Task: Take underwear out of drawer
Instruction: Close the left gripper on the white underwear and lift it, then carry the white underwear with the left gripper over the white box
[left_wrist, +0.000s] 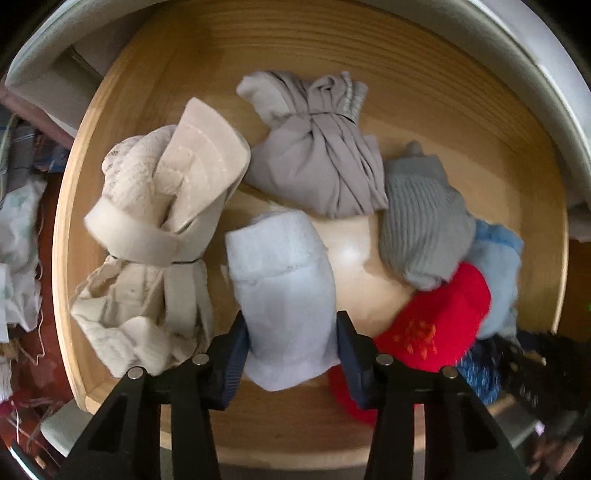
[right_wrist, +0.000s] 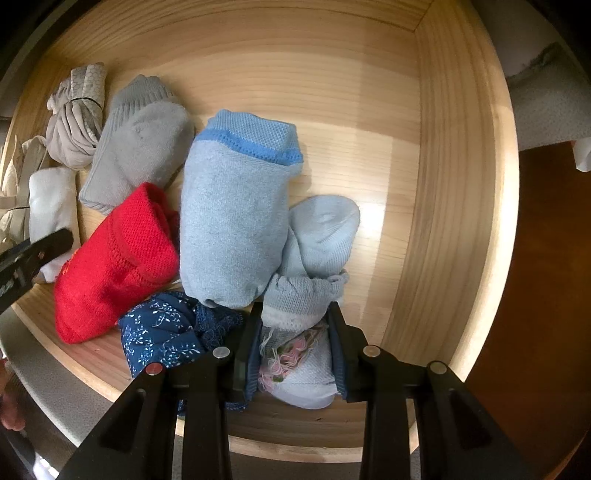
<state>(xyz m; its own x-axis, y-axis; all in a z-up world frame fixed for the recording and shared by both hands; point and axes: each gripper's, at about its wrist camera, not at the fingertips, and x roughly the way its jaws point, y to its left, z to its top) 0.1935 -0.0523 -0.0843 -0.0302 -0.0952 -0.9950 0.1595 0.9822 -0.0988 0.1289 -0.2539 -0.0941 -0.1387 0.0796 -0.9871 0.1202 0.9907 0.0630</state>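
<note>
An open wooden drawer (left_wrist: 369, 55) holds rolled clothes. My left gripper (left_wrist: 291, 332) is shut on a pale blue-white roll (left_wrist: 280, 288) near the drawer's front. Left of it lies a beige lace bundle (left_wrist: 159, 229), behind it a grey tied bundle (left_wrist: 317, 155). My right gripper (right_wrist: 295, 332) is shut on a pale blue and white roll with pink threads (right_wrist: 299, 343) at the drawer's front (right_wrist: 443, 147). A navy floral underwear (right_wrist: 166, 336) lies just left of it. The left gripper's finger (right_wrist: 33, 254) shows at the left edge.
A grey ribbed roll (left_wrist: 421, 221), a red knit roll (left_wrist: 436, 325) and a light blue roll (right_wrist: 232, 214) lie between the grippers. Loose cloth (left_wrist: 18, 240) lies outside the drawer on the left. Dark wood floor (right_wrist: 546, 295) shows at the right.
</note>
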